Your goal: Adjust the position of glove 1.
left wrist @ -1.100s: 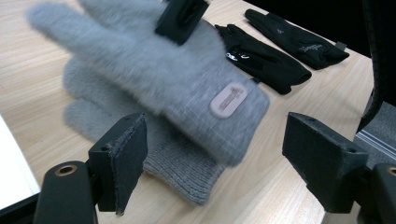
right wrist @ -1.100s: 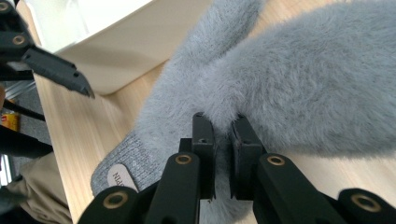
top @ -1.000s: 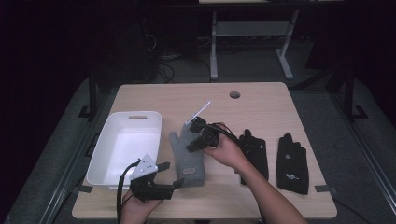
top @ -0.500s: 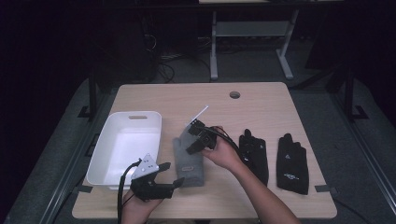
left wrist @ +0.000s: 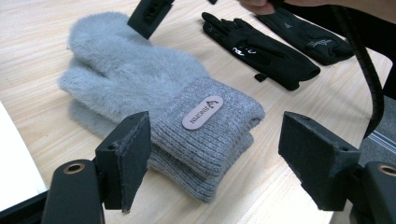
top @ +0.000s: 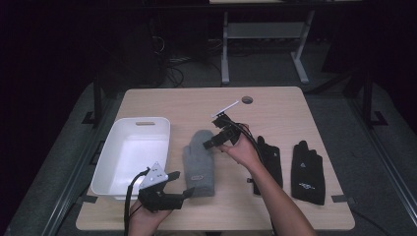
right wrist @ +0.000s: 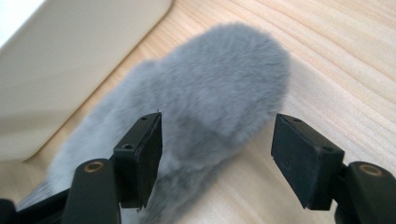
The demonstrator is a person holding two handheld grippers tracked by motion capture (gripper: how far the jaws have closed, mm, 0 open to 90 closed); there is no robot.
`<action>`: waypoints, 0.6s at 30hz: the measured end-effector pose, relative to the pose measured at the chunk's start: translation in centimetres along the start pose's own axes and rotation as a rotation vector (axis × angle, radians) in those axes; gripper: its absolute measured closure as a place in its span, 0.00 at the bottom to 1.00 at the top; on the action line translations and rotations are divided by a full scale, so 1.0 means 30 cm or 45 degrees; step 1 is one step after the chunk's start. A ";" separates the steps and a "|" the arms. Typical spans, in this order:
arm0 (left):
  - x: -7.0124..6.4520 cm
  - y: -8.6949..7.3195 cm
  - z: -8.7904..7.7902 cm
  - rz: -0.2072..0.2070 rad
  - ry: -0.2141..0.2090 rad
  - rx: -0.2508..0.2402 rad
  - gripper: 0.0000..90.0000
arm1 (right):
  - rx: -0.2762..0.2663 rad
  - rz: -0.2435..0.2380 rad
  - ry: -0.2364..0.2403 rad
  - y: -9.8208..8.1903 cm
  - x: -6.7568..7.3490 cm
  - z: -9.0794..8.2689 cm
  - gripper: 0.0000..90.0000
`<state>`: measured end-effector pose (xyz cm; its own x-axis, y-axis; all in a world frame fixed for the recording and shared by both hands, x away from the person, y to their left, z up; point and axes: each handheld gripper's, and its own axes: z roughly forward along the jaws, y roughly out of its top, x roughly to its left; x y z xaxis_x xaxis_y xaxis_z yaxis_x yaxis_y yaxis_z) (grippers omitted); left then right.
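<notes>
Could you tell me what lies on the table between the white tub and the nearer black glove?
In the high view, the grey mittens lie between the white tub and the nearer black glove, with bare table on either side of them.

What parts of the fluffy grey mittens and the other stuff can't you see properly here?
- Lower grey mitten: left gripper view, mostly hidden under the upper mitten.
- Mitten label: its writing is too small to read.
- Mitten cuff: right gripper view, cut off by the bottom edge and the right gripper's jaws.
- Inner black glove: high view, partly covered by the person's forearm.
- White bin: right gripper view, blurred and cropped.
</notes>
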<state>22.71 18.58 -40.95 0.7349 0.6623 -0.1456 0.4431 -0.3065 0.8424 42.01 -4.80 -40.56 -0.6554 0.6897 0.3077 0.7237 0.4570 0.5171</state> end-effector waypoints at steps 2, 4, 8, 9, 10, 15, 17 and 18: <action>0.000 0.000 0.001 -0.005 -0.003 0.001 0.28 | 0.012 0.026 -0.003 0.007 -0.014 0.025 0.37; 0.001 0.000 0.003 -0.001 -0.003 0.000 0.28 | 0.024 0.045 -0.005 0.011 -0.025 0.050 0.37; 0.001 0.001 0.001 -0.003 -0.007 0.004 0.28 | 0.036 0.086 0.039 0.016 -0.035 0.092 0.37; 0.002 0.001 0.001 -0.001 -0.009 0.000 0.28 | 0.040 0.096 0.051 0.018 -0.033 0.100 0.37; 0.003 0.001 0.000 -0.001 -0.010 -0.003 0.28 | 0.038 0.092 0.058 0.019 -0.032 0.108 0.37; 0.002 0.002 -0.004 -0.001 -0.015 -0.008 0.28 | 0.063 0.139 0.139 0.013 -0.039 0.150 0.51; 0.004 0.003 -0.005 -0.002 -0.013 -0.009 0.28 | 0.072 0.167 0.190 0.011 -0.045 0.161 0.60; 0.006 0.003 -0.006 0.000 -0.012 -0.007 0.28 | 0.076 0.170 0.198 0.010 -0.045 0.162 0.67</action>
<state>22.78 18.78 -40.81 0.7398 0.6558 -0.1504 0.4402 -0.3027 0.8453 44.16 -2.86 -44.71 -0.5749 0.6537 0.4921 0.8149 0.4030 0.4166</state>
